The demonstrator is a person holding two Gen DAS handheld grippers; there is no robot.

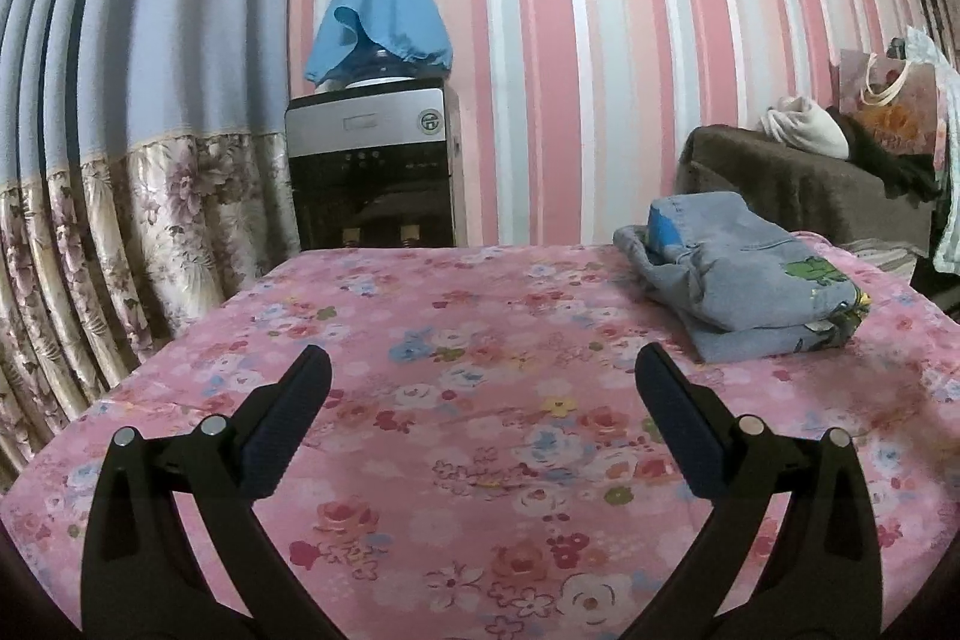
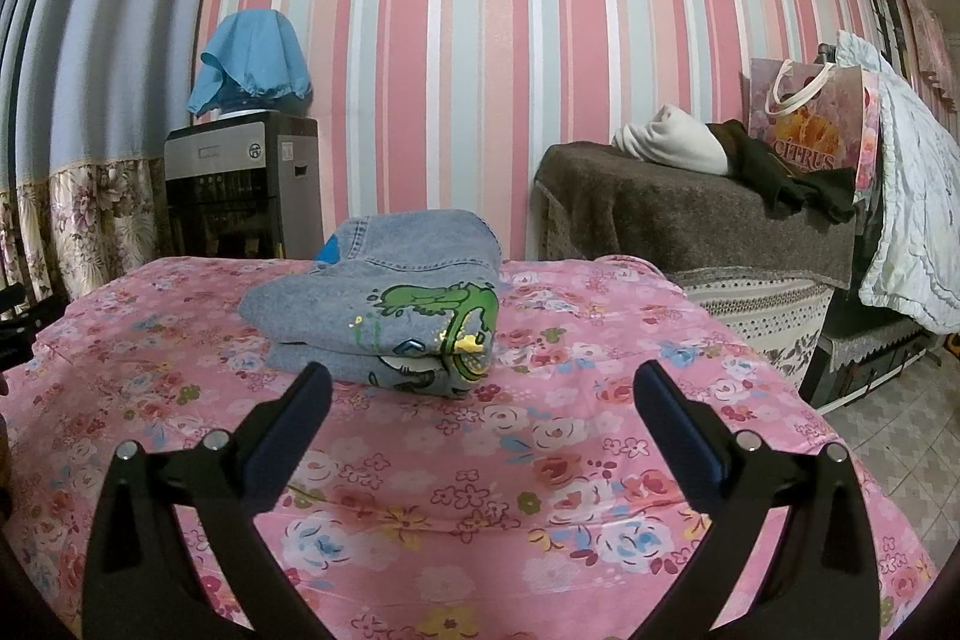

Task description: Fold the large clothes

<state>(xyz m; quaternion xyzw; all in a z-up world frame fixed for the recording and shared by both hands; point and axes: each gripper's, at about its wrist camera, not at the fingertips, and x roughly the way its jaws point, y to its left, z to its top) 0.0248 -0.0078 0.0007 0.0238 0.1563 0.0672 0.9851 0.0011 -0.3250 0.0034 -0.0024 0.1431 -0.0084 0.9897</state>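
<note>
A folded light-blue denim garment (image 2: 390, 298) with a green cartoon print lies as a compact stack on the pink floral sheet (image 2: 540, 490). In the left wrist view the same denim garment (image 1: 738, 274) sits at the far right of the sheet (image 1: 450, 400). My right gripper (image 2: 483, 382) is open, hovering just short of the garment with nothing between its fingers. My left gripper (image 1: 483, 364) is open over bare sheet, to the left of the garment and apart from it.
A water dispenser (image 1: 372, 172) with a blue cloth (image 1: 378, 22) over its bottle stands behind the bed by the curtain (image 1: 120, 160). A brown-covered cabinet (image 2: 690, 220) with a white bundle (image 2: 672, 142), dark clothes and a gift bag (image 2: 810, 124) stands at right.
</note>
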